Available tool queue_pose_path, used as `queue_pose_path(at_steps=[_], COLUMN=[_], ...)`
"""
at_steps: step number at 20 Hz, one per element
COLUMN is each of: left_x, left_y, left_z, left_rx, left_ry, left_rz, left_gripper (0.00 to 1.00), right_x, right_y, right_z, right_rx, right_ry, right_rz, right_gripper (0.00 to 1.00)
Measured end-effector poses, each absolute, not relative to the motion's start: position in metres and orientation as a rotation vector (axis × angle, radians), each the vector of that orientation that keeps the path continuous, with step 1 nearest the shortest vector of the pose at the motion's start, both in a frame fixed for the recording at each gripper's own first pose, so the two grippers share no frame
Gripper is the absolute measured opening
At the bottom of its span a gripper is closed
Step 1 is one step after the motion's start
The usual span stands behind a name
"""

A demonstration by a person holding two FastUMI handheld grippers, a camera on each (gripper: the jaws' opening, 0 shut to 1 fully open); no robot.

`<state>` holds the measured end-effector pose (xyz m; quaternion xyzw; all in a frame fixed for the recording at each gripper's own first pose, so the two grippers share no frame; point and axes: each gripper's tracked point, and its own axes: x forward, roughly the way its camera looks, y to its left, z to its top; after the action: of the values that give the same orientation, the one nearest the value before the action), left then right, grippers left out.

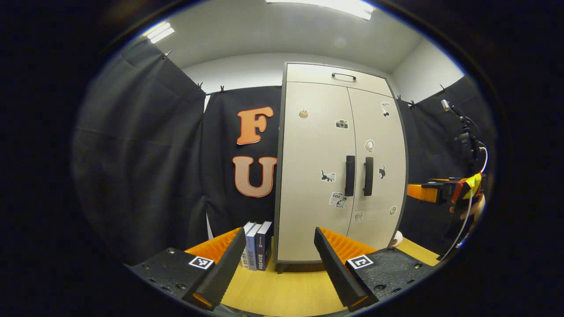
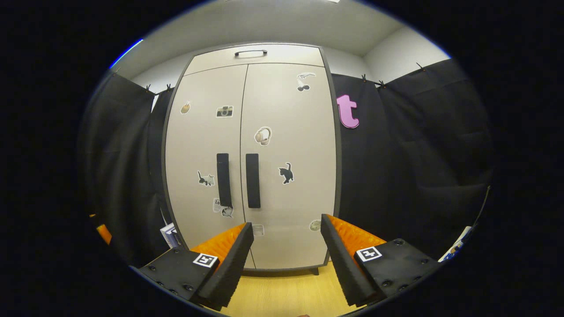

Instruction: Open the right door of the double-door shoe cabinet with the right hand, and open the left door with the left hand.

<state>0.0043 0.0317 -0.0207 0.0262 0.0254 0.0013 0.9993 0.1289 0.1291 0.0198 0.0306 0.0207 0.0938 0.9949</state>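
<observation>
Cabinet (image 2: pixel 251 158) doors closed; left gripper (image 1: pixel 276 246), right gripper (image 2: pixel 286 242) spread wide, holding nothing.

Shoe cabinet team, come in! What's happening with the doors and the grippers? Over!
Left gripper open, right gripper open, both short of the shoe cabinet. Both doors shut, handles untouched. Books beside the cabinet, off the path.

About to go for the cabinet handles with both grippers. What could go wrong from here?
1. The right door handle and left door handle stand close together, so the open right gripper might catch the wrong one, or both.
2. The books stand right beside the cabinet's left side; the left door may hit them as it swings.
3. Both grippers meeting at the centre could collide; the left gripper should wait.
</observation>
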Motion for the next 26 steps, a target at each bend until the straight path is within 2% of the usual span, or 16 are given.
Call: queue_pose_path(at_steps=[8,9,12,13,14,15,16,19,20,21,22,23,24,26], left_x=[0.007,0.008,0.01,0.01,0.011,0.011,0.012,0.014,0.014,0.015,0.015,0.015,0.014,0.014], left_y=[0.057,0.061,0.074,0.077,0.081,0.084,0.087,0.093,0.094,0.095,0.095,0.095,0.096,0.095], left_z=[-0.029,-0.03,-0.032,-0.032,-0.033,-0.033,-0.034,-0.038,-0.039,-0.04,-0.04,-0.041,-0.041,-0.042], left_rx=[0.062,0.062,0.061,0.061,0.063,0.064,0.066,0.066,0.066,0.065,0.062,0.059,0.058,0.064], left_ry=[0.065,0.066,0.07,0.072,0.074,0.076,0.078,0.084,0.088,0.091,0.093,0.093,0.093,0.097], left_rz=[0.045,0.053,0.075,0.083,0.09,0.097,0.103,0.118,0.121,0.124,0.126,0.128,0.131,0.129], left_gripper=[0.95,0.95,0.95,0.95,0.95,0.95,0.95,0.95,0.95,0.95,0.95,0.95,0.95,0.95], right_x=[0.221,0.232,0.262,0.269,0.277,0.283,0.288,0.296,0.298,0.299,0.299,0.303,0.3,0.299], right_y=[0.19,0.195,0.203,0.203,0.206,0.207,0.21,0.221,0.222,0.225,0.227,0.228,0.225,0.226], right_z=[0.039,0.037,0.032,0.031,0.031,0.033,0.033,0.03,0.028,0.028,0.025,0.024,0.024,0.02], right_rx=[0.102,0.117,0.164,0.168,0.172,0.177,0.176,0.166,0.155,0.147,0.142,0.14,0.132,0.095], right_ry=[0.052,0.066,0.107,0.114,0.118,0.116,0.118,0.133,0.138,0.14,0.147,0.146,0.144,0.139], right_rz=[0.217,0.219,0.215,0.213,0.212,0.214,0.218,0.242,0.244,0.249,0.251,0.252,0.25,0.252], right_gripper=[0.98,0.9,0.9,0.98,0.96,0.72,0.81,0.72,0.58,0.64,0.52,0.53,0.42,0.38])
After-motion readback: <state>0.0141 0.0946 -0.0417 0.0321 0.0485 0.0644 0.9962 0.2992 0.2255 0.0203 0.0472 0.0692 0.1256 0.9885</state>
